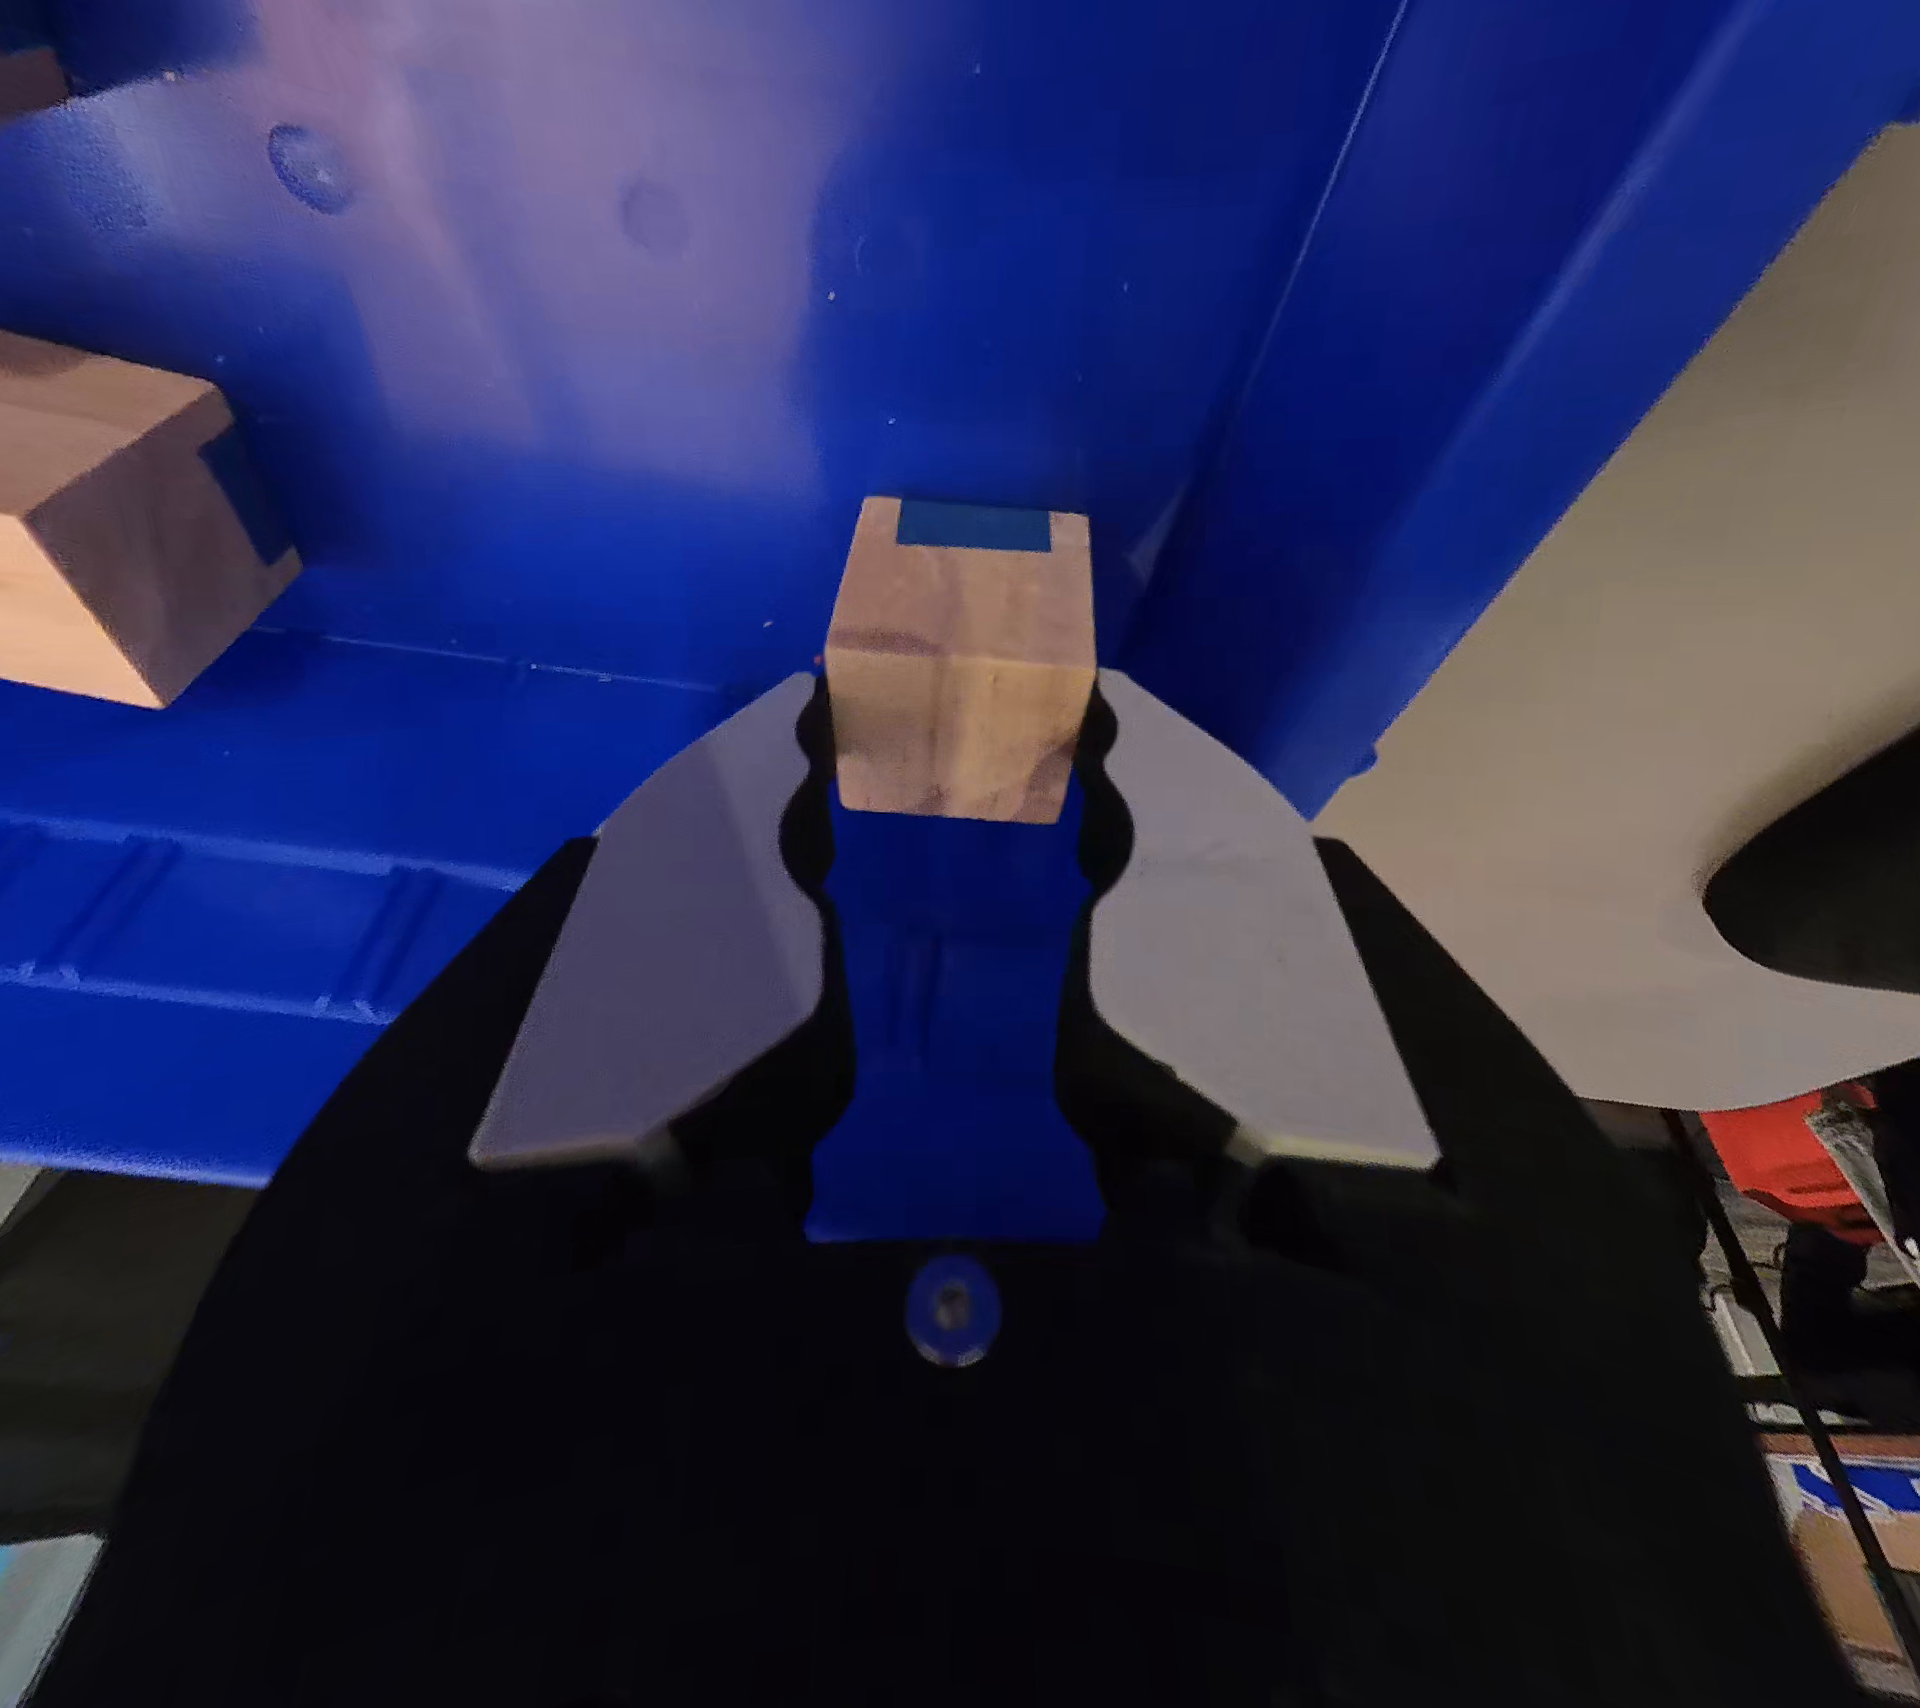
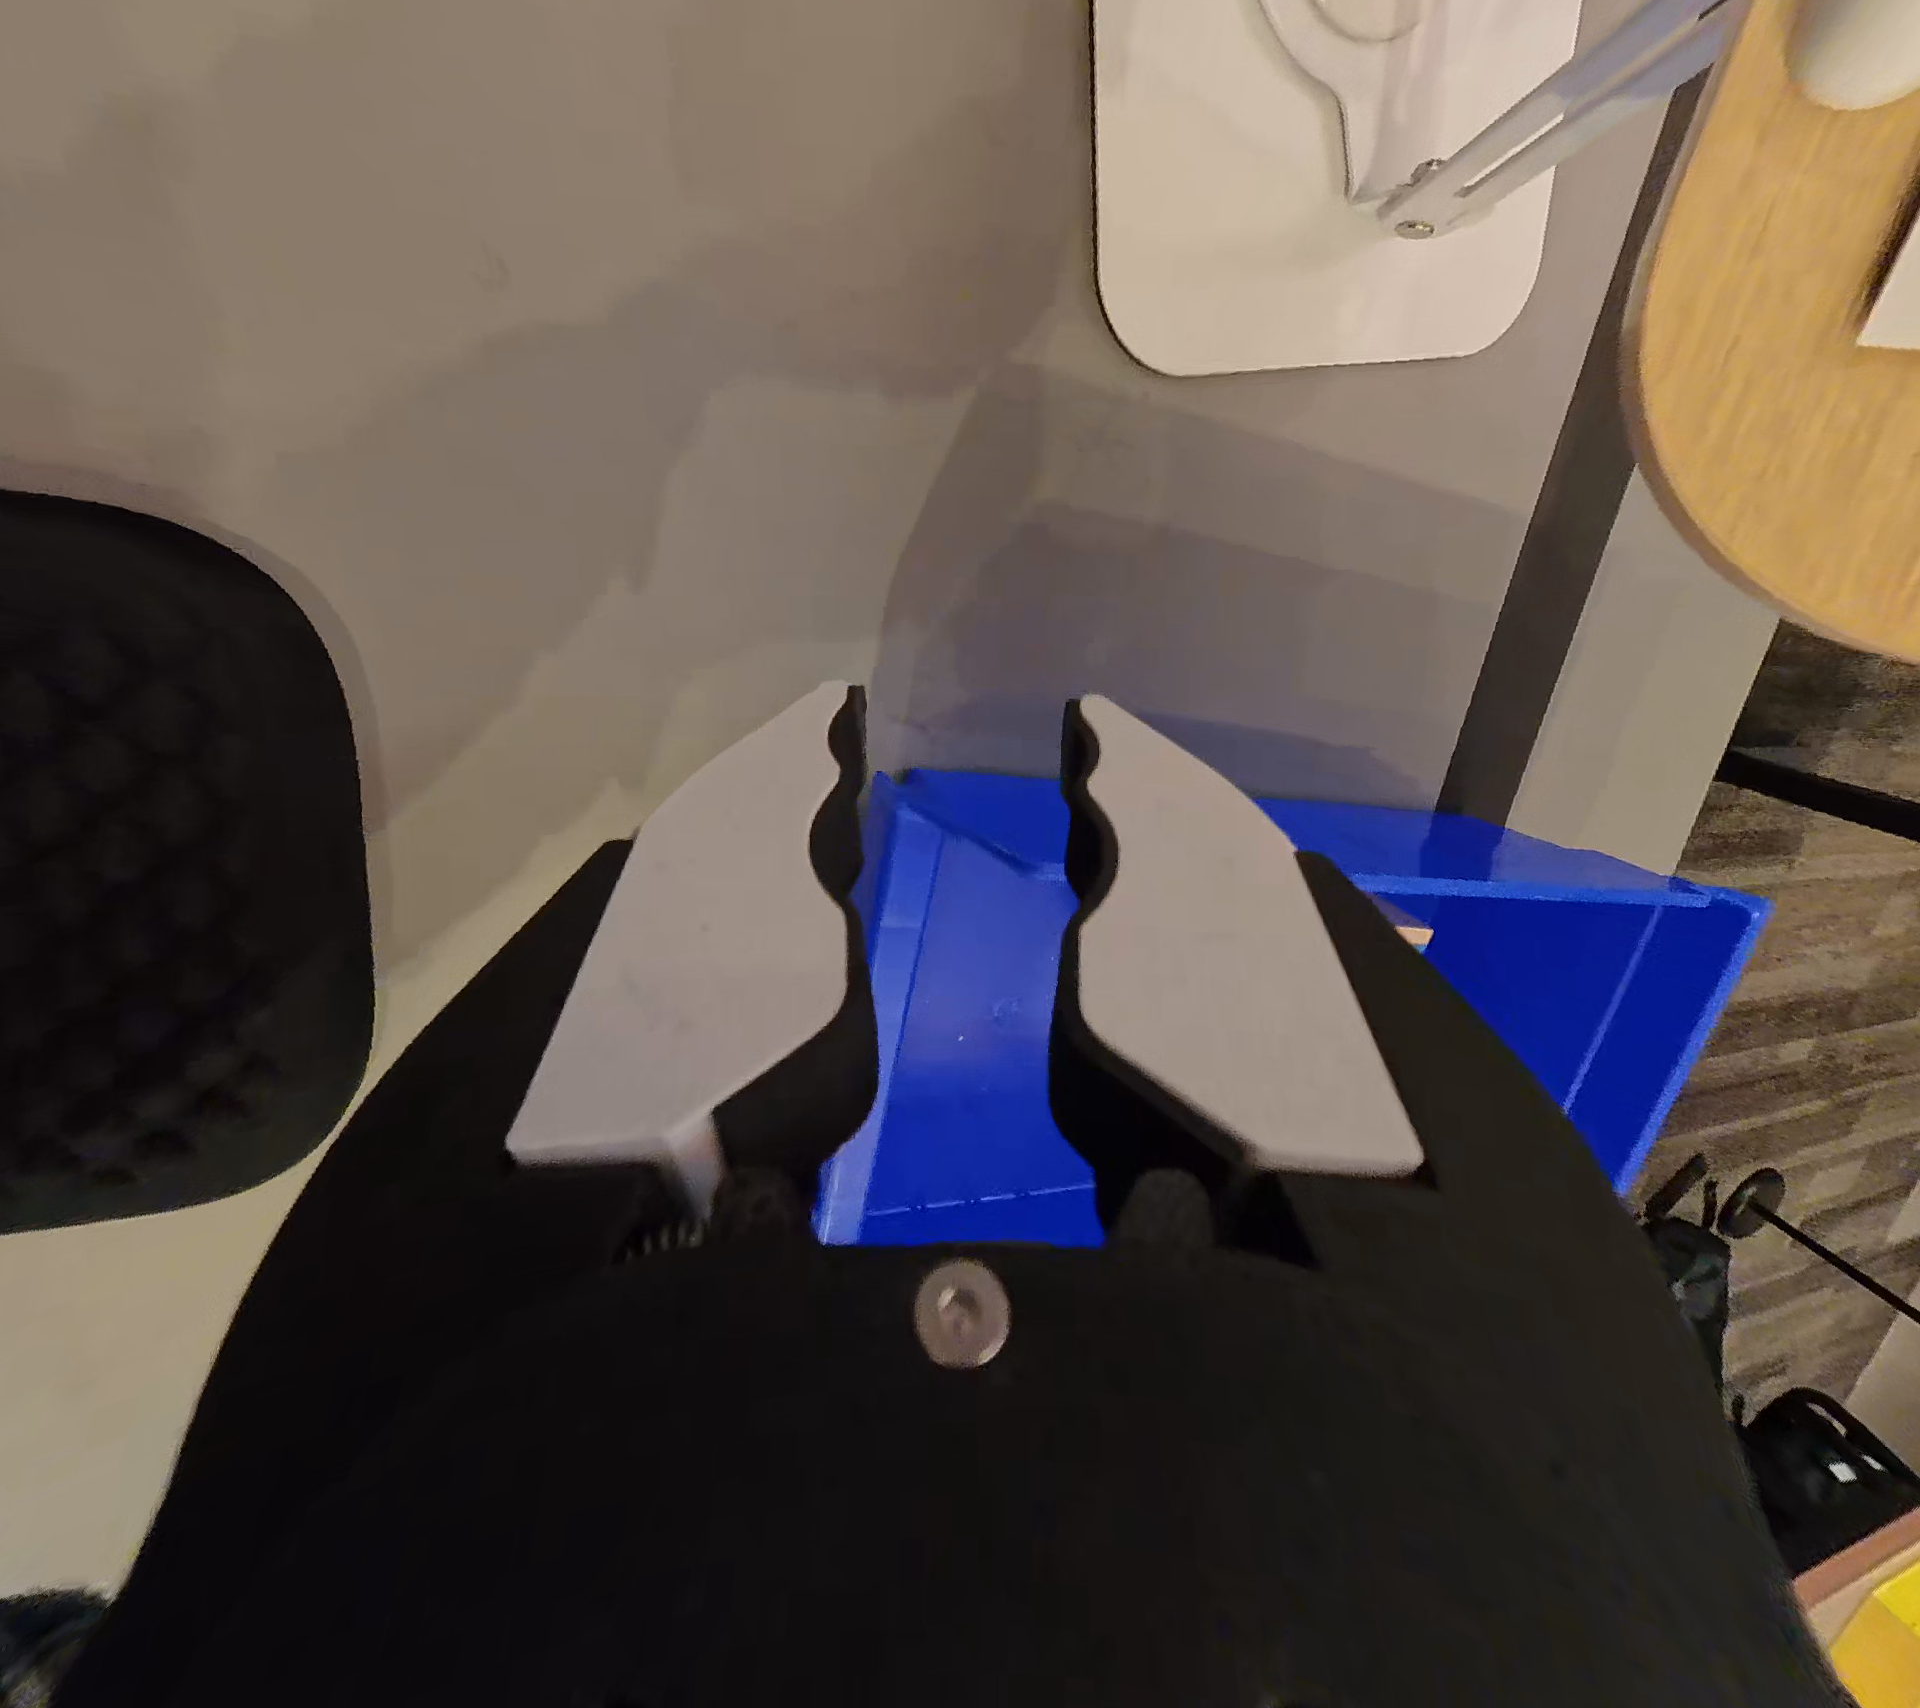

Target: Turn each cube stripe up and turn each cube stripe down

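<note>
— What does the left tool (image 1: 958, 728) have?

— A wooden cube (image 1: 961, 671), gripped between its two pads inside the blue bin (image 1: 623, 204) — its blue stripe (image 1: 975, 526) sits on the far top face, at twelve o'clock. A second cube (image 1: 114, 526) lies at nine o'clock, stripe on its side face.

— And the right tool (image 2: 964, 723)?

— Partly open, nothing between the fingers. It hovers over the bin's corner (image 2: 935, 983) above the grey counter (image 2: 520, 204); a sliver of wood (image 2: 1415, 934) peeks out at three o'clock.
</note>
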`<action>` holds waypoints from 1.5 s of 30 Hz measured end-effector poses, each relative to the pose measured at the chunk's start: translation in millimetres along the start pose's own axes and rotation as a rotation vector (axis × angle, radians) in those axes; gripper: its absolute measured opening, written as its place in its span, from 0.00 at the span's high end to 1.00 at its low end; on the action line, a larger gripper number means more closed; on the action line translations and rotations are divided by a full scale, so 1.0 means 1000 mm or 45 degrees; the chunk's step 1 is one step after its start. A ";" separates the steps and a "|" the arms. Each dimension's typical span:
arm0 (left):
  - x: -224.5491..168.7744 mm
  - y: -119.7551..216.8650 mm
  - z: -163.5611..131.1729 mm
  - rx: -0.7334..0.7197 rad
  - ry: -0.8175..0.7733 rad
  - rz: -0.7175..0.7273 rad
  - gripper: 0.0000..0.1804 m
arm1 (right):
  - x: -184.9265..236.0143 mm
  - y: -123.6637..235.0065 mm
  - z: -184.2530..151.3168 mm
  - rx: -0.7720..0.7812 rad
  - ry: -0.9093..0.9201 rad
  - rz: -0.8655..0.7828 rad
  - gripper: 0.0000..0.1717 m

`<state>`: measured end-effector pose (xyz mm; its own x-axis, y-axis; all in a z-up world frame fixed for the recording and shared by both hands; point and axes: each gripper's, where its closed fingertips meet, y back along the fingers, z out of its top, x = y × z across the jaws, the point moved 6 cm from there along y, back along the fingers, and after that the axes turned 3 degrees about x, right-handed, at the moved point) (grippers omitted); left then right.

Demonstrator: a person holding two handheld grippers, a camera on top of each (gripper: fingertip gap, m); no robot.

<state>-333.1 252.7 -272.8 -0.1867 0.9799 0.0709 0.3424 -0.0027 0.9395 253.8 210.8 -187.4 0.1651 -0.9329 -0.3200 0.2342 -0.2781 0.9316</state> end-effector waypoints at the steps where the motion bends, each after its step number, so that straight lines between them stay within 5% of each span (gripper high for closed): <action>1: 0.003 0.001 0.000 -0.001 0.020 0.036 0.75 | 0.001 0.002 0.003 -0.014 0.005 -0.009 0.79; 5: 0.009 0.031 -0.002 -0.307 0.259 0.099 0.75 | 0.002 0.021 0.033 -0.146 0.060 -0.155 0.76; 10: -0.038 0.130 0.039 -1.419 0.498 -0.157 0.76 | 0.015 0.048 0.128 -0.508 0.277 -0.479 0.67; 14: -0.115 0.178 0.092 -2.105 0.302 -0.542 0.76 | 0.030 0.043 0.198 -0.677 0.444 -0.645 0.62; 22: -0.199 0.189 0.171 -2.374 -0.004 -0.995 0.76 | 0.062 0.025 0.251 -0.802 0.599 -0.553 0.63; 24: -0.207 0.186 0.182 -2.354 -0.044 -1.068 0.76 | 0.070 0.024 0.250 -0.815 0.629 -0.519 0.71; 35: -0.218 0.188 0.214 -2.390 -0.032 -1.306 0.76 | 0.087 0.039 0.203 -0.831 0.398 -0.267 0.74; 41: -0.206 0.184 0.186 -2.394 0.078 -1.024 0.82 | 0.009 0.066 0.046 -0.336 -0.052 -0.276 0.74; 45: -0.208 0.181 0.175 -2.413 0.110 -0.957 0.92 | -0.026 0.039 -0.054 -0.079 -0.344 -0.070 0.74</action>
<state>-71.6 83.7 -176.3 0.1418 0.8769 -0.4594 -0.9881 0.0973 -0.1191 310.4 237.1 -152.4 -0.1086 -0.9463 -0.3044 0.2953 -0.3231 0.8991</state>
